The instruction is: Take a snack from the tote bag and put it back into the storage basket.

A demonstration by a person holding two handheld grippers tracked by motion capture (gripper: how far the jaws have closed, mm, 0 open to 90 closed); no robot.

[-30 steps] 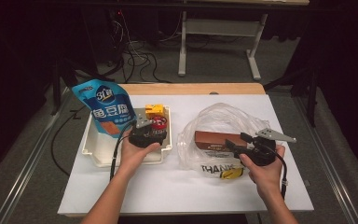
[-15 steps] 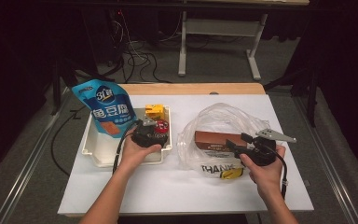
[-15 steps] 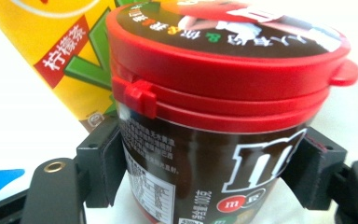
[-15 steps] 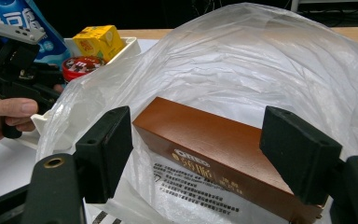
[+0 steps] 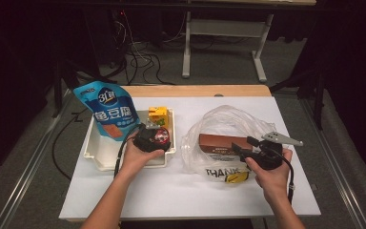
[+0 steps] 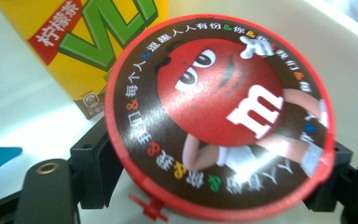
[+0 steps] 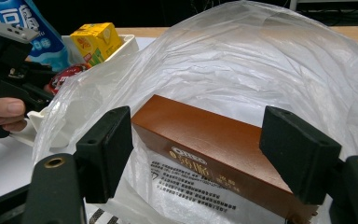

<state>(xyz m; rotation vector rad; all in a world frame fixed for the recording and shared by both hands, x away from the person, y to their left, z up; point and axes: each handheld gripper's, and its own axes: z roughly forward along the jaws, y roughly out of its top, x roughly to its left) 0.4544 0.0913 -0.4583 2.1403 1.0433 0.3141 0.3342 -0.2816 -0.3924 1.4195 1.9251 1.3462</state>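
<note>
A round red M&M's tin (image 6: 219,121) sits between the jaws of my left gripper (image 6: 216,163), which press on both its sides. This gripper (image 5: 148,138) is over the white tray (image 5: 97,155), with the tin (image 5: 162,135) at its tip. A yellow lemon-tea carton (image 6: 88,42) stands just behind the tin. My right gripper (image 7: 204,140) is open, its jaws spread wide in front of a long brown box (image 7: 214,149). The box lies inside a clear plastic bag (image 7: 261,60). From above, the right gripper (image 5: 248,145) is at the bag's (image 5: 228,119) near right side.
A blue snack pouch (image 5: 107,112) leans at the tray's back left corner, and the carton (image 5: 157,116) stands at its back right. Bare white tabletop (image 5: 171,191) lies in front of the tray and bag. A wooden strip (image 5: 195,90) edges the far side.
</note>
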